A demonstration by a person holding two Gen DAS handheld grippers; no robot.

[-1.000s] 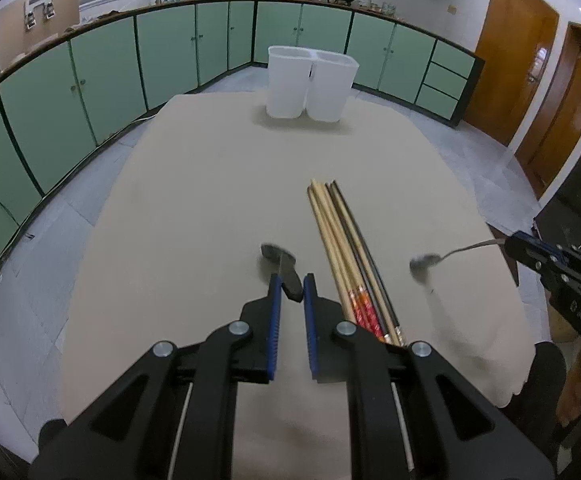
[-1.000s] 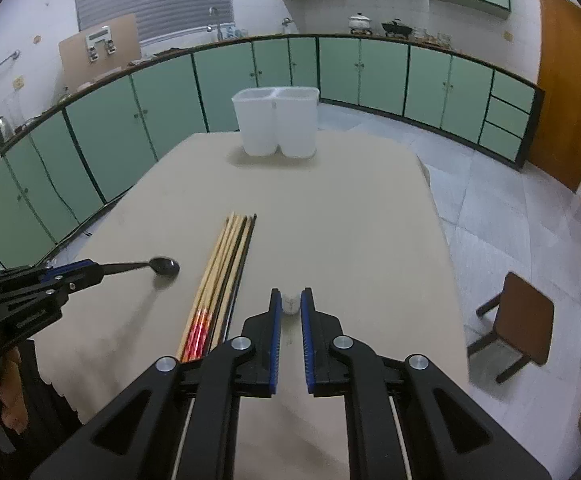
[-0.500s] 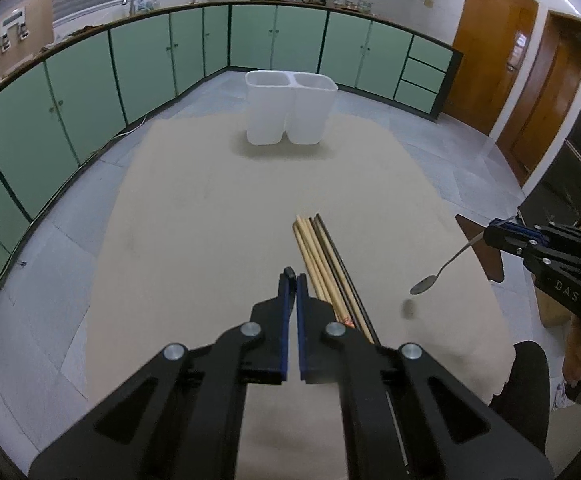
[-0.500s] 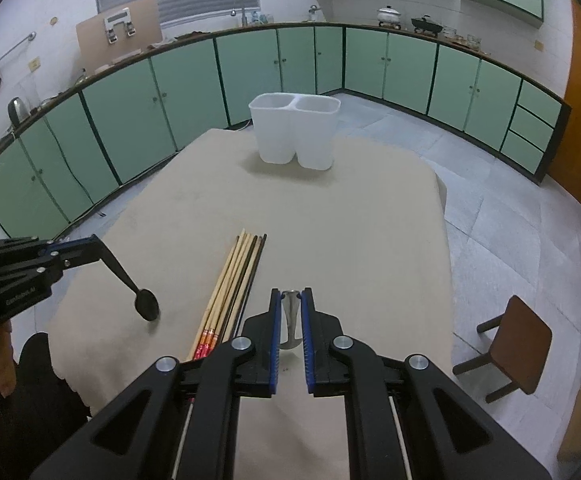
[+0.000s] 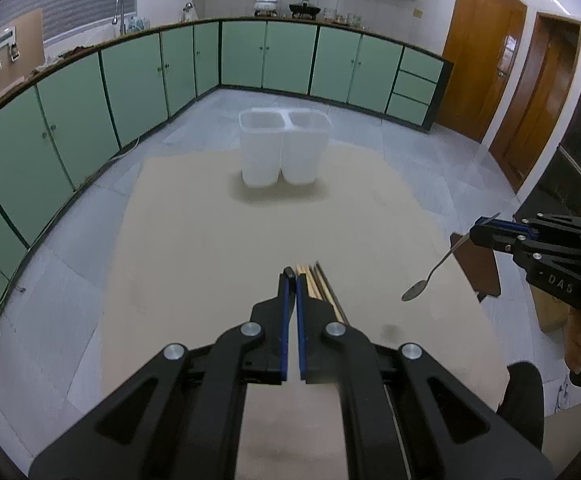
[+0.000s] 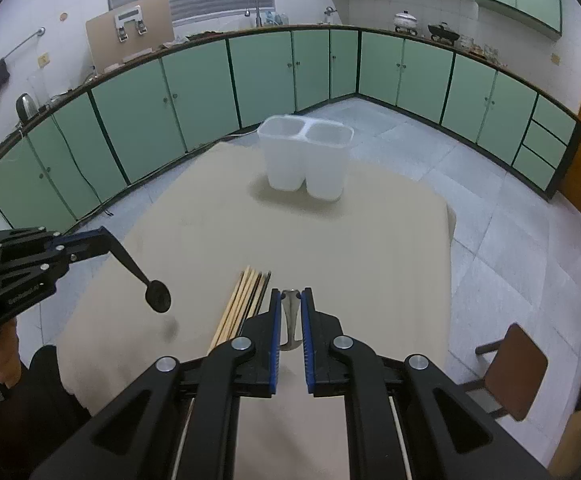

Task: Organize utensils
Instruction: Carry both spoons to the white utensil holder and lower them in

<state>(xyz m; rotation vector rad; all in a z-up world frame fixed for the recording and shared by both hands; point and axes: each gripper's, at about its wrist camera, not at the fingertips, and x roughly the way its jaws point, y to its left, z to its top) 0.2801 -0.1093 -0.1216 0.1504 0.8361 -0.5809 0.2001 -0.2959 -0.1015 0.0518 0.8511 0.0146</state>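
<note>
Carry step. L gripper was clamped on dark spoon, R gripper on steel spoon; both well short of white twin-compartment plastic holder. Next, by judgement: carry fwd, drop bowl-down into one compartment.

Green cabinets, wooden doors, brown stool.

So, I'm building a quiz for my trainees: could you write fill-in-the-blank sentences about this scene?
The left gripper holds the black spoon and the right gripper the silver spoon, each by its ___.
The chopsticks lie on the ___.
The white container has ___ compartments.
Missing: handle; table; two.
</note>
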